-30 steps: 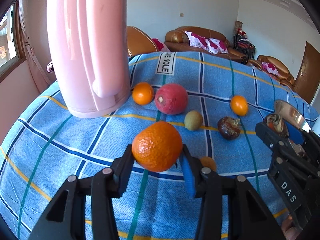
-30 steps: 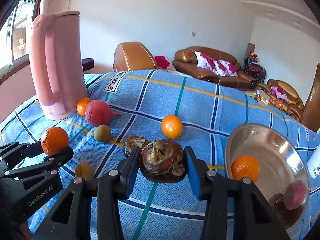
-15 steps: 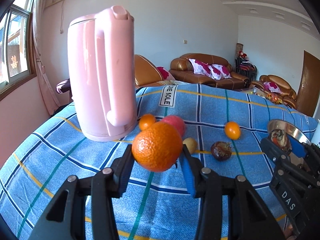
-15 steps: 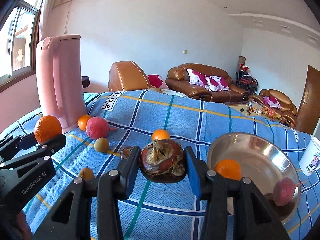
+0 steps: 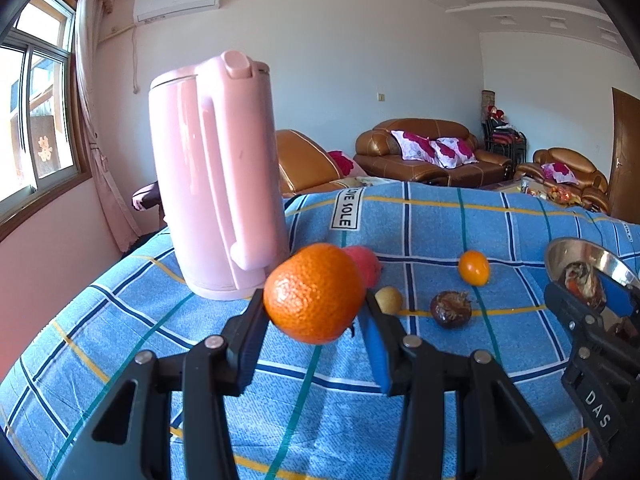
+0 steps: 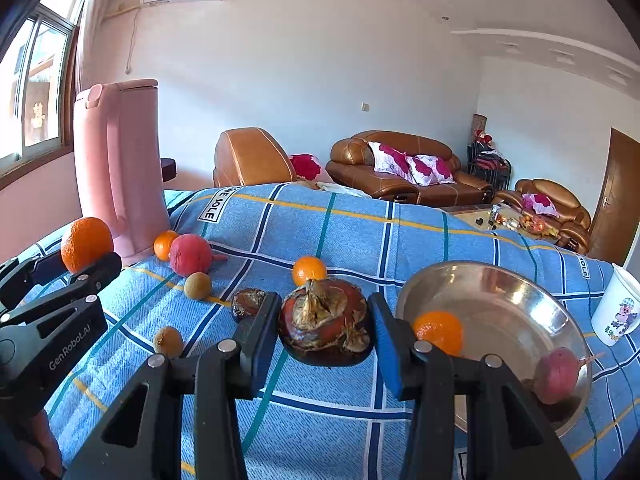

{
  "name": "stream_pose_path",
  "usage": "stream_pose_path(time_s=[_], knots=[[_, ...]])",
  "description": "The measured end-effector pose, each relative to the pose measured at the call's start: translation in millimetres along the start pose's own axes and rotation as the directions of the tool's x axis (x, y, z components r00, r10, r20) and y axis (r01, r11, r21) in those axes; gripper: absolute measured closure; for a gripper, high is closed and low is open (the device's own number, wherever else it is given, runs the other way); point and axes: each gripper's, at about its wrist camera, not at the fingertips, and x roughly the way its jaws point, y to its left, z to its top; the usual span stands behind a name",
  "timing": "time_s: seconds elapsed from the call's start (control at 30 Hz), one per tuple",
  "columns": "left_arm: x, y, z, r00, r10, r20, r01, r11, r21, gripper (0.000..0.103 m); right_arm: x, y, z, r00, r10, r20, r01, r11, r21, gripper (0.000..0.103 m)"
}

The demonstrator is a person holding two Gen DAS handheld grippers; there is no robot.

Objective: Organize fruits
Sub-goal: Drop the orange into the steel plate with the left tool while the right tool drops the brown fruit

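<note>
Both tongs loaded. Left gripper [image 5: 316, 312] clenched on a large orange [image 5: 314, 292], held clear above the blue checked cloth [image 5: 432, 220], in front of the pink kettle [image 5: 216, 216]. Right gripper [image 6: 324, 332] clenched on a dark brown-red fruit [image 6: 326, 326] with a dried papery crown, held just left of the steel bowl [image 6: 480, 284].

Bowl contents: one small orange [image 6: 438, 332], one pinkish fruit [image 6: 562, 374]. On the cloth, unsorted: red fruit [image 6: 190, 254], two small oranges, two small tan fruits, another dark fruit.

Handling, judged: orange firm, pebbled skin, moderate weight; pads seated across its widest part, good hold. Dark fruit looks hard-shelled but the crown is brittle; grip the flanks as now, not the top. Both round, so likely to roll on release; set low in the bowl.
</note>
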Motion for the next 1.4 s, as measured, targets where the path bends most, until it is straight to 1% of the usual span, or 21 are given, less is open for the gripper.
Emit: stream_pose_path(time_s=[0.37,0.6,0.67,0.87,1.4], knots=[[-7,-12,-2,1.000,0.012,0.004,-0.012,1.000,0.007,0.056,-9,-10,-5,1.000,0.005,0.002,-0.005,1.000,-0.001,0.056],[-11,-24,-3,1.000,-0.009,-0.004,0.009,1.000,0.005,0.056,-12,-20,-7,1.000,0.005,-0.002,-0.005,1.000,0.002,0.056],[-13,-28,-3,1.000,-0.022,-0.004,0.022,1.000,0.003,0.056,-14,-25,-9,1.000,0.003,-0.003,-0.003,1.000,0.003,0.056],[-16,-41,-4,0.996,-0.090,-0.016,0.090,0.996,-0.012,0.056,-15,-48,-13,1.000,0.012,-0.021,-0.012,0.999,0.040,0.056],[-26,-99,-5,0.991,-0.130,-0.016,0.131,0.990,0.059,0.056,-20,-100,-19,0.998,-0.059,-0.019,0.060,0.997,0.054,0.056]])
